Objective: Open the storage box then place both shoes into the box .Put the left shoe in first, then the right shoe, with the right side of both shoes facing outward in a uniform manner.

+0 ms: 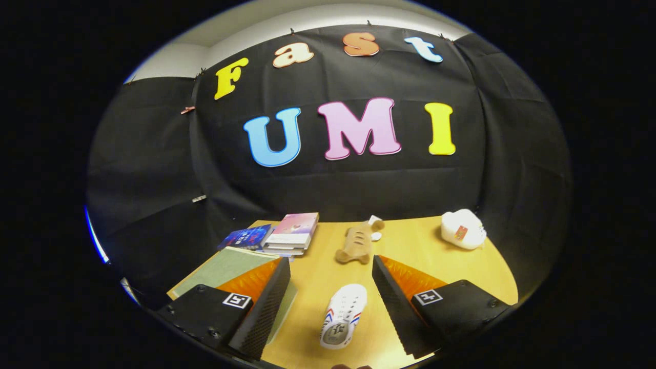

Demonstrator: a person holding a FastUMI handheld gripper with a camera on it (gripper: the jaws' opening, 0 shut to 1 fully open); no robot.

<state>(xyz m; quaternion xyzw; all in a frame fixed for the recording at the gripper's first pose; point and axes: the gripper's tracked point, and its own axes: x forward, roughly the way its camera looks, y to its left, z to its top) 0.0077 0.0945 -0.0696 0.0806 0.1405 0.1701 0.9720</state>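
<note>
The tool (331,300) was spread wide, grasping nothing. A white shoe (344,316) lay flat on the surface (410,241) between its two fingers, likely lined up for a grab. The other white shoe (463,228) sat far beyond, near the wall. Some books (287,236) and a plush toy (357,243) lay ahead.

Gripper (330,287): two wedge-shaped fingers with ribbed inner faces; square fiducial tag and screws on each black mount block.
</note>
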